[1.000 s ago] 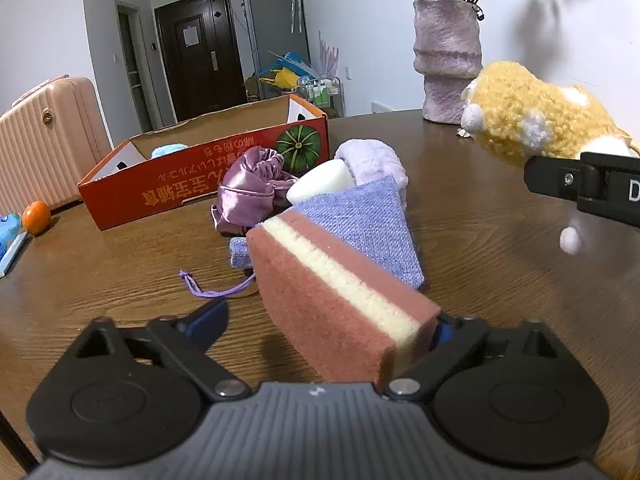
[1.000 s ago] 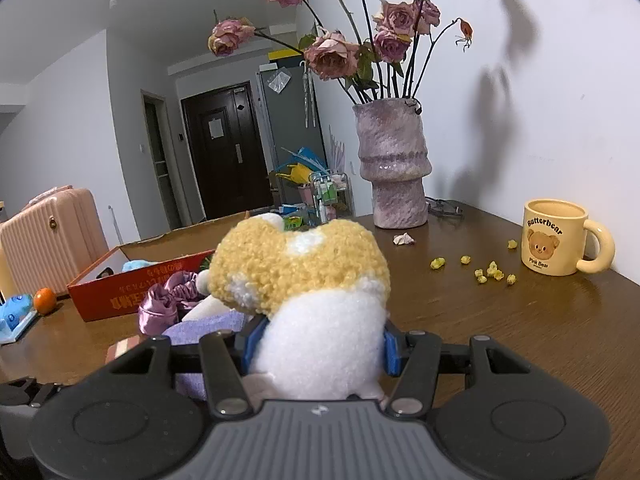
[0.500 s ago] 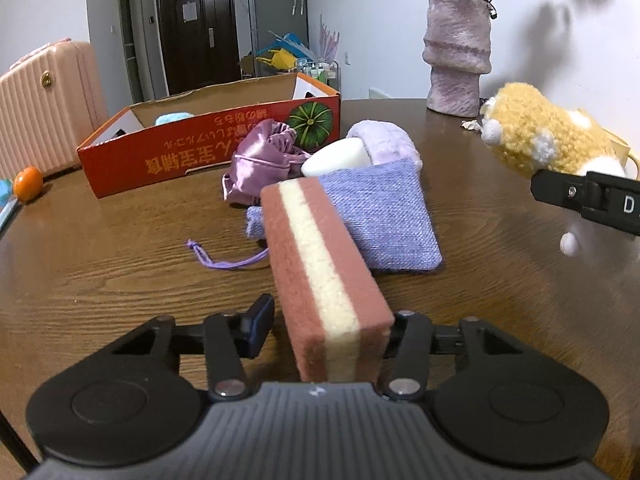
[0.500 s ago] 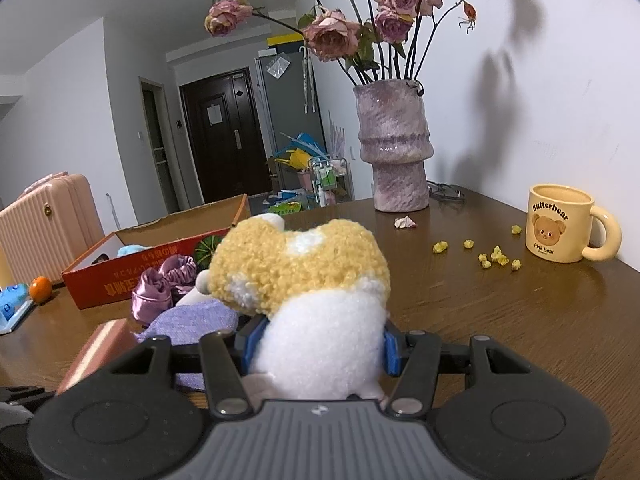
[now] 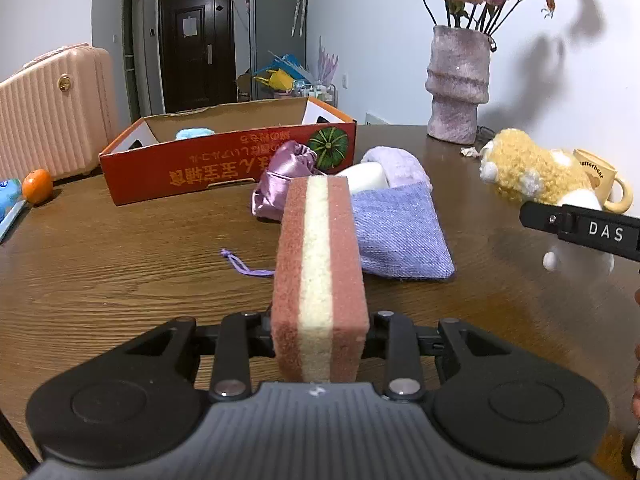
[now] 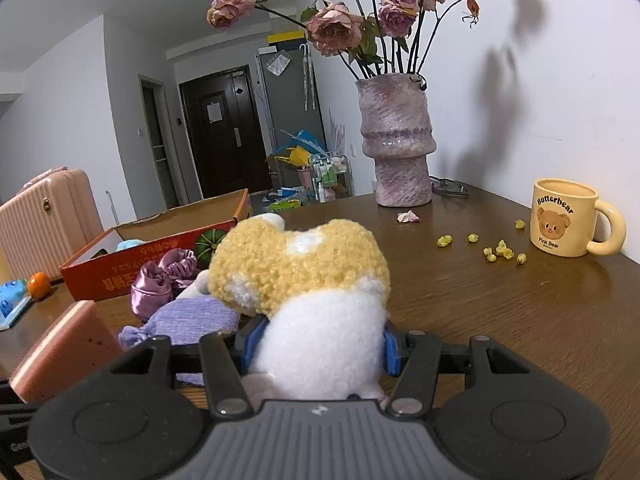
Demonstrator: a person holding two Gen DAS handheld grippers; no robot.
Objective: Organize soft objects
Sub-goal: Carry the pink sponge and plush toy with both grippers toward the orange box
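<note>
My left gripper (image 5: 319, 330) is shut on a pink and cream sponge (image 5: 318, 264), held upright above the table. My right gripper (image 6: 316, 346) is shut on a yellow and white plush toy (image 6: 308, 280); the toy also shows in the left wrist view (image 5: 532, 176). On the table lie a lilac cloth pouch (image 5: 396, 228), a shiny purple satin bag (image 5: 280, 184), a white soft block (image 5: 366, 176) and a lilac fluffy item (image 5: 394, 164). Behind them stands an open red cardboard box (image 5: 224, 160) with a light blue soft thing (image 5: 194, 133) inside.
A purple vase (image 6: 394, 148) with dried roses stands at the back by the wall. A yellow bear mug (image 6: 568, 220) and yellow crumbs (image 6: 498, 250) are at the right. An orange (image 5: 37, 186) and a blue pack (image 5: 8, 196) sit at the left edge. A pink suitcase (image 5: 52, 108) stands beyond.
My left gripper closed on the sponge and turned it upright, lifting it off the table. The right gripper kept its hold on the plush toy and rose slightly.
</note>
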